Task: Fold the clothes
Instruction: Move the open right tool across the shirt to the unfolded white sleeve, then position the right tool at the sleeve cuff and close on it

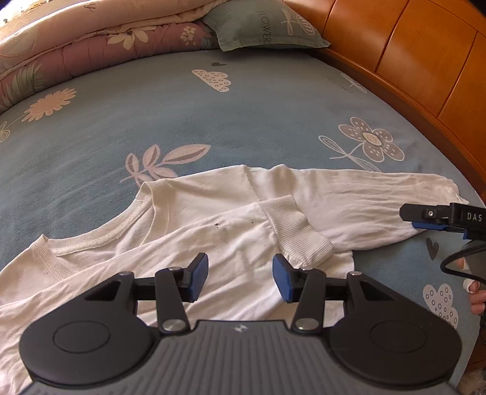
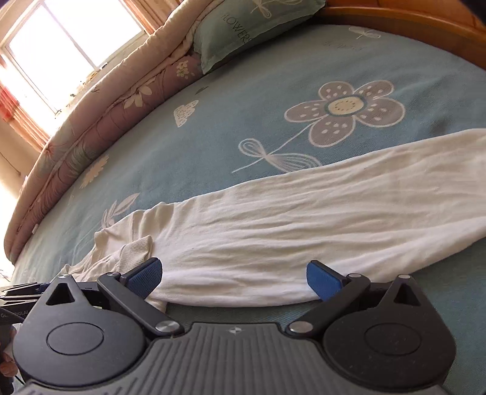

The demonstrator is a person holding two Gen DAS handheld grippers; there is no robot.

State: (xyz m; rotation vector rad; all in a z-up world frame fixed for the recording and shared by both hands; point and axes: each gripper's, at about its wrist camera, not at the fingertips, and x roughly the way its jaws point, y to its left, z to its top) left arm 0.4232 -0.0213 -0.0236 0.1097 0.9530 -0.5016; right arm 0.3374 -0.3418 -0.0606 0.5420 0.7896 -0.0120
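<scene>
On blue bedsheet [image 1: 212, 121], white shirt [image 1: 212, 212] lying crosswise

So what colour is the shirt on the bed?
The shirt is white, with ribbed cuffs. The left wrist view shows it best.

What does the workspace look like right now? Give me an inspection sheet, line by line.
Surface: blue flowered bedsheet.
Job's things: white long-sleeved shirt lying flat, one cuff folded across its body.
Clutter: nothing seen.
Grippers: left gripper open above the shirt, nothing between its jaws; right gripper open at the shirt's near edge.
Cables: black cable by the right gripper.
Surroundings: folded quilt, pillow, wooden headboard, bright window.
</scene>
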